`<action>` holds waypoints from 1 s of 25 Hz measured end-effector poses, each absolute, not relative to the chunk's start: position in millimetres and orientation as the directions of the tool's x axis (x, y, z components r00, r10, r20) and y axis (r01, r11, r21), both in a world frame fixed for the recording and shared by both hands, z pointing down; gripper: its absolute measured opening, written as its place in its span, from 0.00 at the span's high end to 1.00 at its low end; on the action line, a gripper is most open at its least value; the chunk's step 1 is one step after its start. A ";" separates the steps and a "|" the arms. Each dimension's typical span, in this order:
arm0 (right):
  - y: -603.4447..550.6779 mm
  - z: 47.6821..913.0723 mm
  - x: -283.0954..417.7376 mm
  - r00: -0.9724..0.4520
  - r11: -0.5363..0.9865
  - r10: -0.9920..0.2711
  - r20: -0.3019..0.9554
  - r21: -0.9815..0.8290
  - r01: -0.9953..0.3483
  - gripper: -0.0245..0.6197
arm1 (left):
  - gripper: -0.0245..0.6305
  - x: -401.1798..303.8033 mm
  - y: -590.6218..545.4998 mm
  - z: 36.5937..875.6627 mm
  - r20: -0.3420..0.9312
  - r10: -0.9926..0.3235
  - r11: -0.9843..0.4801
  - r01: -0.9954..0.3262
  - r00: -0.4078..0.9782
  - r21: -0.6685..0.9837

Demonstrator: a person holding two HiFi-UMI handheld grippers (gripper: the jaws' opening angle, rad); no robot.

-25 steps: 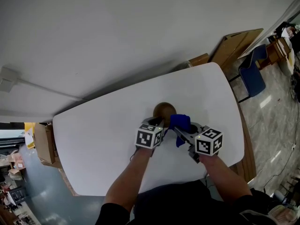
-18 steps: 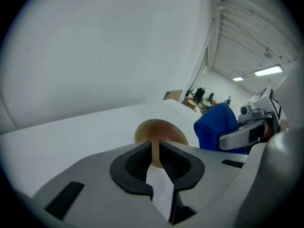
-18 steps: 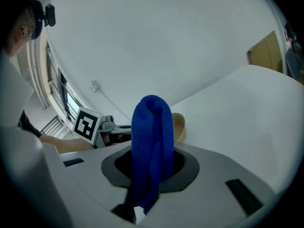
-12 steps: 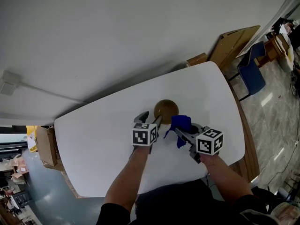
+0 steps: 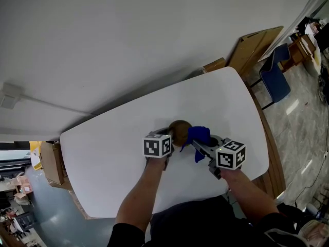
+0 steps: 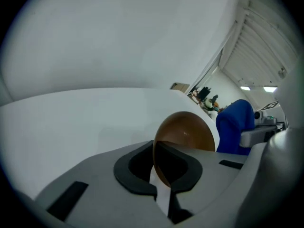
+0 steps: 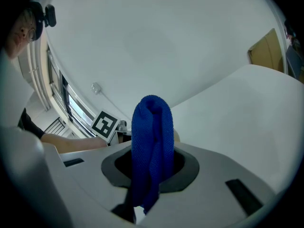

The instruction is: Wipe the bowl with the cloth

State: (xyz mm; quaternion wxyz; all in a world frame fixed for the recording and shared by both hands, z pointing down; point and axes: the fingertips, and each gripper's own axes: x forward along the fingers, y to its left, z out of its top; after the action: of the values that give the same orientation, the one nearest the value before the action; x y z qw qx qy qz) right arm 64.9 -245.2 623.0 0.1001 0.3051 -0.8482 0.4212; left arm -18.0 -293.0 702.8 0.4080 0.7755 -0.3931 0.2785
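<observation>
A brown bowl (image 5: 180,130) sits on the white table (image 5: 103,153) between my two grippers. My left gripper (image 5: 171,134) is shut on the bowl's left rim. In the left gripper view the thin rim of the bowl (image 6: 186,131) runs down between the jaws of the left gripper (image 6: 163,171), which pinch it. My right gripper (image 5: 197,143) is shut on a blue cloth (image 5: 198,136) that bunches up just right of the bowl. In the right gripper view the cloth (image 7: 152,139) stands up from the right gripper (image 7: 151,175) and hides most of the bowl.
A blue chair (image 5: 276,77) and leaning cardboard sheets (image 5: 257,46) stand beyond the table's right end. A cardboard box (image 5: 50,162) sits on the floor at the left. The table's near edge is just below my forearms.
The left gripper's jaws stood wide apart beside the bowl half a second ago and have now closed on its rim. The right gripper and cloth have barely moved.
</observation>
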 end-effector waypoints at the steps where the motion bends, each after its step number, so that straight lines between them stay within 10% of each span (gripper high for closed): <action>1: -246.1 620.4 67.3 -0.791 0.458 -0.440 0.425 -0.651 -0.605 0.85 | 0.94 -20.1 -292.0 697.2 0.750 -0.396 -0.356 -0.842 0.529 0.405; 11: -233.8 548.1 74.3 -0.800 0.556 -0.501 0.332 -0.585 -0.591 0.85 | 0.94 -51.9 -278.7 558.8 0.548 -0.614 -0.379 -0.822 0.568 0.426; 25: -121.1 399.8 -1.8 -0.963 0.883 -0.258 0.082 -0.385 -0.269 0.85 | 0.94 -70.5 -204.9 389.7 0.364 -0.696 -0.587 -0.782 0.619 0.209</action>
State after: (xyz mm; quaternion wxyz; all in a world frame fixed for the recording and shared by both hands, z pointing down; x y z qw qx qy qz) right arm -1.8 -121.1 399.8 0.0143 0.1358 -0.9702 0.2004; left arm -70.5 -204.9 389.7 0.1765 0.8822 -0.4190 0.1222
